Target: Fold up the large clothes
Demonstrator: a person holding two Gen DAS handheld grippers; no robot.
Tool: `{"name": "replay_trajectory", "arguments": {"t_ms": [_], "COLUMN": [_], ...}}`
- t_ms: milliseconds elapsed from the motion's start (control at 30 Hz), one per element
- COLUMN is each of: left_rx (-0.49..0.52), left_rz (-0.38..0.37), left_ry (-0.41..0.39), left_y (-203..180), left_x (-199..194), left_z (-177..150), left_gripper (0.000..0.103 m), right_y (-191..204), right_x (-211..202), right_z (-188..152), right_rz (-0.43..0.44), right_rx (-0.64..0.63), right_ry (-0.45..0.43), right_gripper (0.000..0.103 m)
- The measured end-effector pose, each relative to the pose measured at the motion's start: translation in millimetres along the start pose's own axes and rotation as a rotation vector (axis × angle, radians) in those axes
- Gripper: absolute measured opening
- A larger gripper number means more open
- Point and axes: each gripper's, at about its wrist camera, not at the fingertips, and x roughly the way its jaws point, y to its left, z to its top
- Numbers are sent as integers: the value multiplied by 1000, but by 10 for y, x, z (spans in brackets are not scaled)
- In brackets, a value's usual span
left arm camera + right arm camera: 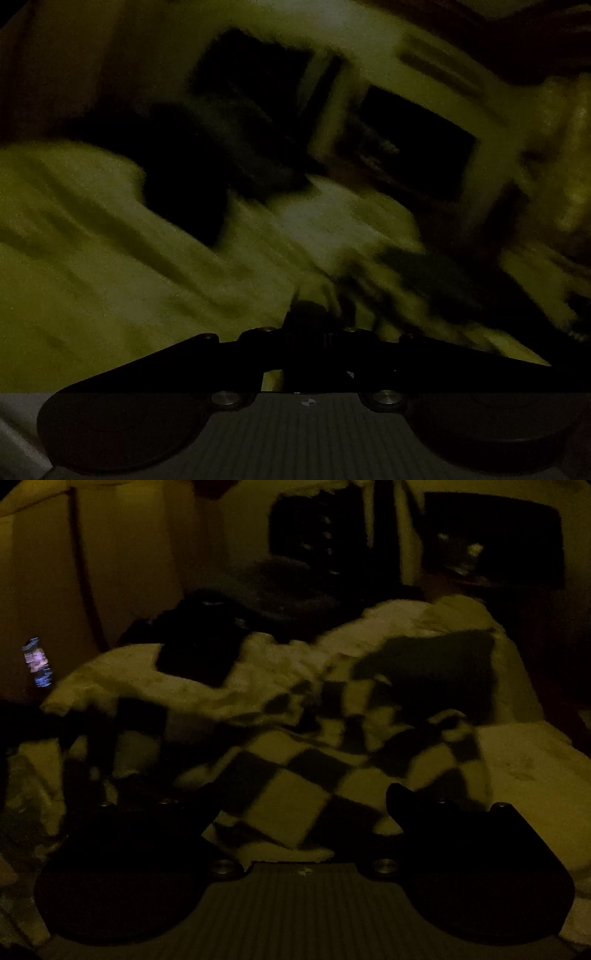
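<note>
Risk: left claw (314,314) pinched together on dim cloth (110,258), right claw (303,805) apart over checkered cloth (295,775); blur and gloom could cause a missed edge.

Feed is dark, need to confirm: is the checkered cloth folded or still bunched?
Bunched, not folded: the checkered cloth lies crumpled in uneven waves across the bed.
</note>
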Motion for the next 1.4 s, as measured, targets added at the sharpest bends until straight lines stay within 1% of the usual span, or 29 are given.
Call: {"name": "replay_trajectory", "arguments": {"t_ms": [33,67,167,233,300,333,367,400,433,500,567,600,667,733,833,933,1033,1133,1200,1267,1333,1367,1400], "left_rx": [11,33,64,90,124,143,156,155,152,146,138,148,214,222,173,130,73,7,-36,-58,-65,-61,-51], "left_rz": [64,155,342,447,580,627,675,695,694,640,615,616,644,641,621,607,565,449,340,236,133,89,63], "left_ry": [-31,-62,-122,-135,-123,-110,-89,-66,-37,32,81,82,48,46,59,63,33,2,14,54,119,150,172], "left_y": [71,150,360,485,558,590,616,638,661,697,719,722,689,724,791,789,673,512,378,255,112,27,-40], "left_x": [8,54,271,502,758,862,1013,1122,1219,1381,1479,1500,1481,1485,1455,1346,1202,948,829,792,832,869,906], "left_z": [74,173,406,532,567,557,509,446,374,144,-73,-176,-341,-358,-296,-261,-223,-205,-221,-260,-315,-362,-408], "left_gripper": [77,77,77,77,80,86,101,103,103,103,103,103,103,103,103,103,103,103,103,103,103,103,103], "right_y": [54,107,267,365,455,507,552,596,633,682,735,767,815,852,891,921,918,913,907,920,946,963,976], "right_x": [4,13,64,79,76,72,73,77,89,131,201,228,295,347,398,402,377,330,306,284,244,226,215], "right_z": [-5,-14,-31,-50,-60,-67,-72,-82,-94,-122,-158,-180,-217,-251,-291,-307,-300,-278,-261,-265,-276,-287,-300], "right_rz": [16,29,51,75,101,116,126,134,146,175,201,207,209,218,214,210,212,214,213,216,224,232,244], "right_rx": [-26,-56,-133,-176,-215,-242,-266,-282,-301,-322,-341,-351,-373,-385,-405,-424,-431,-433,-434,-446,-477,-494,-508], "right_ry": [-4,-5,7,9,2,0,-1,0,7,32,77,98,139,169,196,205,196,174,168,163,153,146,144], "right_gripper": [97,97,96,97,97,97,97,97,97,97,97,97,97,97,98,99,99,99,99,98,94,89,80]}}
